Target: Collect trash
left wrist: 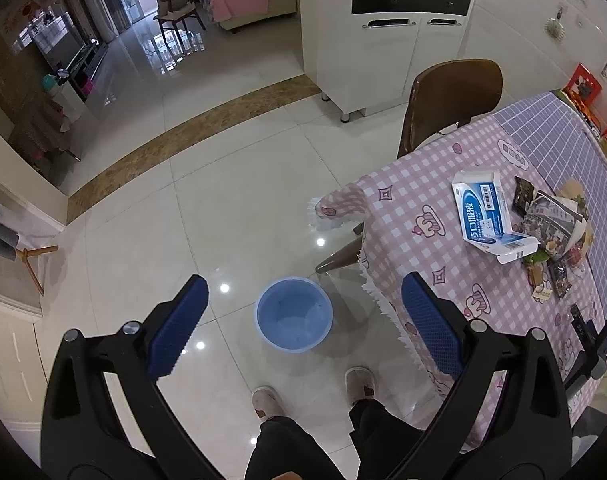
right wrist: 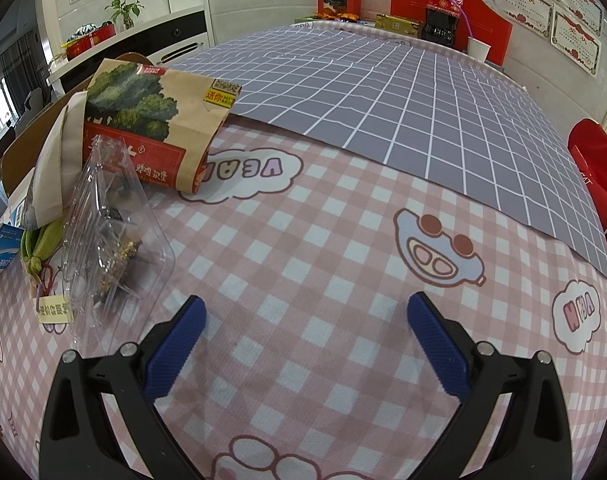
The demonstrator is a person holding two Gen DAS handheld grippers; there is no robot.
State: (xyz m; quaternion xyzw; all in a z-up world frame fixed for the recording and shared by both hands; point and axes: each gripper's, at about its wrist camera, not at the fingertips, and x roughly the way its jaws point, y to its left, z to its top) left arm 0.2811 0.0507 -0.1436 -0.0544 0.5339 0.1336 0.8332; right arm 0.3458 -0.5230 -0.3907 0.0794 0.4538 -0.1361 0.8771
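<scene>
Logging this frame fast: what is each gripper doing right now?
Left gripper: open, holding nothing, above the blue bin.
Right gripper: open, holding nothing, over the checked tablecloth.

Table (right wrist: 323, 264) under pink checked cartoon-print cloth, grey grid cloth (right wrist: 403, 112) overlapping far half. On pink cloth, near left edge: brown paper food bag (right wrist: 151, 120) on its side, clear plastic clamshell (right wrist: 107, 240) just beside it, blue-white medicine box (left wrist: 487, 216), dark wrappers (left wrist: 521, 196). Glossy tiled floor (left wrist: 223, 208) carries blue plastic bin (left wrist: 294, 314) near table corner, wooden chair (left wrist: 451, 100) pushed against table.
</scene>
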